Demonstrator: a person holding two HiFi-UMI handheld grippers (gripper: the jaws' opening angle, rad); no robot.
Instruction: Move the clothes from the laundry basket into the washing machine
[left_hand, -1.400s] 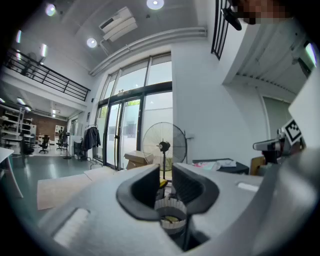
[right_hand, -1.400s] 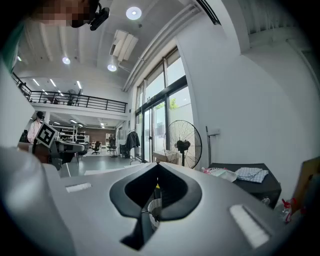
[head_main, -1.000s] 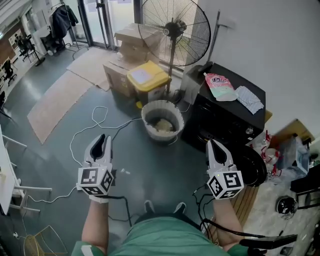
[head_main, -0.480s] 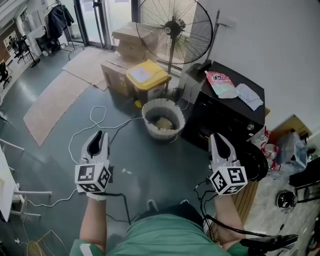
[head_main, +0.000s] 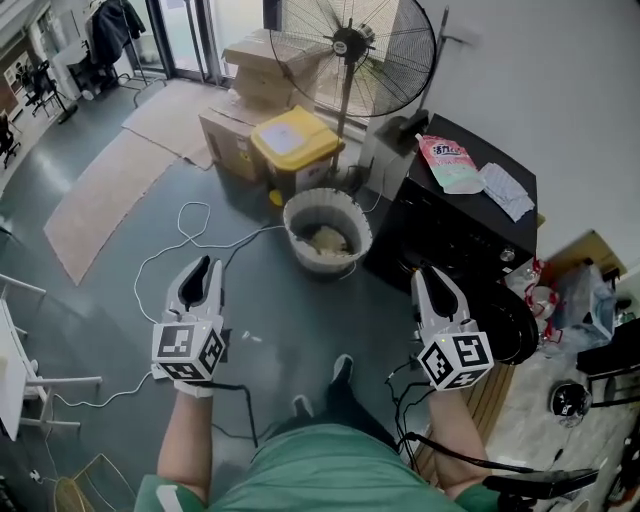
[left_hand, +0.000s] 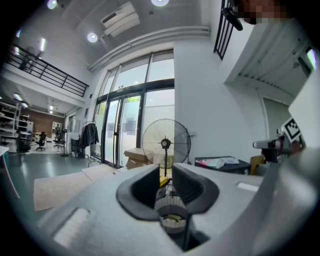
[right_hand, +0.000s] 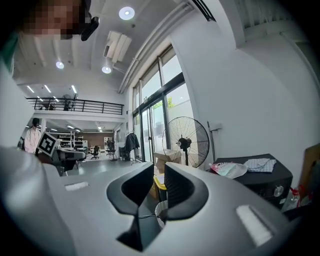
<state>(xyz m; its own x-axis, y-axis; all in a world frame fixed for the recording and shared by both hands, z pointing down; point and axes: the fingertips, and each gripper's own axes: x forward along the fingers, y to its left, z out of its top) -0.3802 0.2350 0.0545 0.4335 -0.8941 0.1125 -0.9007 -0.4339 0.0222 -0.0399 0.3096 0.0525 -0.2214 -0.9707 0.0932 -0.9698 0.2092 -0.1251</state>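
A round white laundry basket (head_main: 327, 232) stands on the grey floor with pale clothes (head_main: 325, 243) in it. Just right of it is the black washing machine (head_main: 460, 235), its round door (head_main: 508, 332) swung open at the front. My left gripper (head_main: 203, 268) is held level, short of the basket and to its left, with a narrow gap between the jaws and nothing in them. In the left gripper view the basket (left_hand: 170, 209) shows through that gap. My right gripper (head_main: 428, 278) hangs in front of the machine; its jaws are opening and nothing is between them.
A big standing fan (head_main: 352, 50), a yellow-lidded bin (head_main: 293, 145) and cardboard boxes (head_main: 240, 120) stand behind the basket. A pink detergent pouch (head_main: 447, 165) and a folded cloth (head_main: 508, 190) lie on the machine. White cable (head_main: 190, 250) loops over the floor.
The person has stepped forward and one foot now shows ahead. Both grippers have come a little closer to the basket and the machine.
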